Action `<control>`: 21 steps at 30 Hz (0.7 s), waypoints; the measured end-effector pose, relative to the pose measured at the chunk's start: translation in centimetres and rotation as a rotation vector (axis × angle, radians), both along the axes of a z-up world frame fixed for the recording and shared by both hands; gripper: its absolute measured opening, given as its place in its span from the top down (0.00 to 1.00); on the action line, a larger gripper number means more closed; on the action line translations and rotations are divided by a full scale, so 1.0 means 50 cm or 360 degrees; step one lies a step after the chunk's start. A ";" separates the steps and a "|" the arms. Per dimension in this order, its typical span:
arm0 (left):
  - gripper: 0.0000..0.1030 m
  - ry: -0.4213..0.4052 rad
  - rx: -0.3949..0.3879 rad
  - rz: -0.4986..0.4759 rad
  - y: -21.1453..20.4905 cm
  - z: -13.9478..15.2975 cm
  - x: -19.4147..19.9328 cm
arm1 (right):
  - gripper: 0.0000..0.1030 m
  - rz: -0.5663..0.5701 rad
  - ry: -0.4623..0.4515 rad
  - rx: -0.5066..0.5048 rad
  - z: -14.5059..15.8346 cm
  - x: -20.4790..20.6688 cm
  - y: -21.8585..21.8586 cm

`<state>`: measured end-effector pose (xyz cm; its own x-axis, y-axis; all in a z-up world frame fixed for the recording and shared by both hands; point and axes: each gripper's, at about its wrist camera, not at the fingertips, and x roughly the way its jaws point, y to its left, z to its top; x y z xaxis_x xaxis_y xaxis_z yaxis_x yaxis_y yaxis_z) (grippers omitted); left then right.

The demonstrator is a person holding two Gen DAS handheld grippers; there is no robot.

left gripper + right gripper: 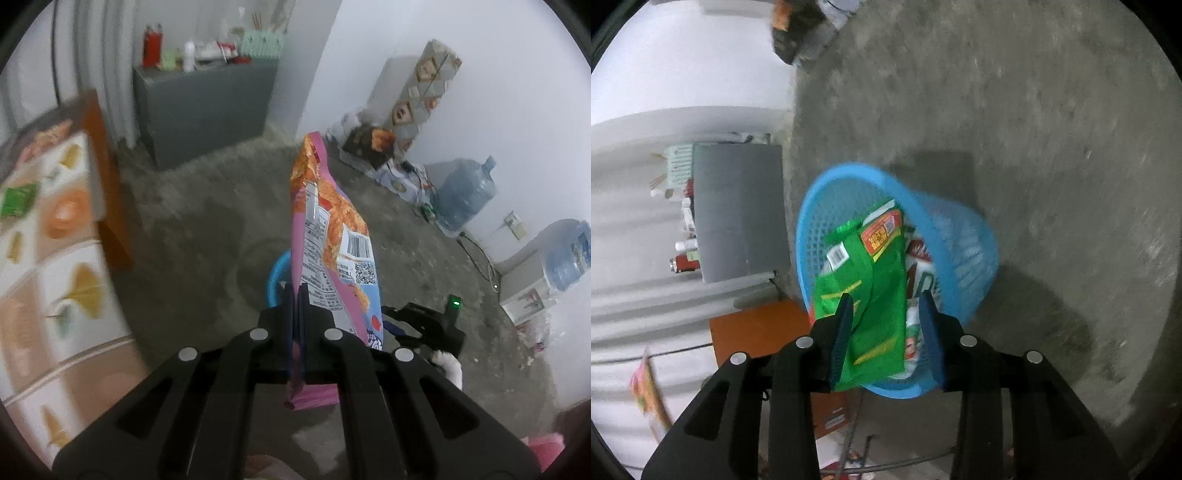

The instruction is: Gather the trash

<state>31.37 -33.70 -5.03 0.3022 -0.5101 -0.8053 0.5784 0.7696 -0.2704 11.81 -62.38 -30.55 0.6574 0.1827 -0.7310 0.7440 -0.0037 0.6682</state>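
While your right gripper (pixel 886 314) hangs over the blue basket (pixel 960 236), its jaws stand apart with the green packet (pixel 871 295) between them. The far pad is clear of it; whether the near one still touches I cannot tell, so count it as let go. By my reading you are at the drop step, with the packet's top already inside the rim among other wrappers.

Your left gripper (pixel 295 306) is closed tight on the pink snack bag (pixel 328 236), pinching it near its lower end so the bag stands up past the fingers. Only a sliver of the basket shows beyond it in the left wrist view, so that hand is not yet over the mouth.

Next, I judge, lift the right hand straight up so the packet falls free, then bring the left over the opening before you part its jaws.

Mind the rim: the basket leans in the right wrist view and looks light, so a knock could tip it. Bare floor (pixel 1052 147) lies open on its right and far sides. To the left the table (pixel 66 229) edge and a grey cabinet (pixel 207 107) close things in.
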 end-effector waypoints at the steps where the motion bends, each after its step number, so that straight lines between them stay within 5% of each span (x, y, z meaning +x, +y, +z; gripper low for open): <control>1: 0.99 0.0056 -0.0002 -0.0015 -0.020 -0.016 0.010 | 0.64 -0.0003 -0.0021 -0.0027 0.022 -0.020 -0.004; 6: 0.99 0.0377 -0.0015 -0.0021 -0.116 -0.111 0.064 | 0.64 -0.0032 -0.0072 -0.0110 0.104 -0.128 -0.009; 11: 0.99 0.0822 -0.0085 0.0177 -0.179 -0.250 0.125 | 0.64 -0.0104 -0.0034 -0.0103 0.118 -0.238 0.009; 15: 0.73 0.1122 -0.0069 0.0334 -0.197 -0.361 0.142 | 0.64 -0.0131 0.0035 -0.0066 0.108 -0.297 0.020; 19: 0.57 0.1161 -0.0140 0.0429 -0.162 -0.368 0.124 | 0.64 -0.0109 0.0047 -0.0084 0.113 -0.325 0.030; 21: 0.57 0.1119 -0.0170 0.0416 -0.139 -0.337 0.112 | 0.64 -0.0079 0.0037 -0.0114 0.124 -0.320 0.037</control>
<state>36.99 -40.66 -21.90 -0.1426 -0.5782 -0.8033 0.0448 0.8070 -0.5889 -4.19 -60.56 -24.37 0.6470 0.0971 -0.7563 0.7595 0.0062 0.6505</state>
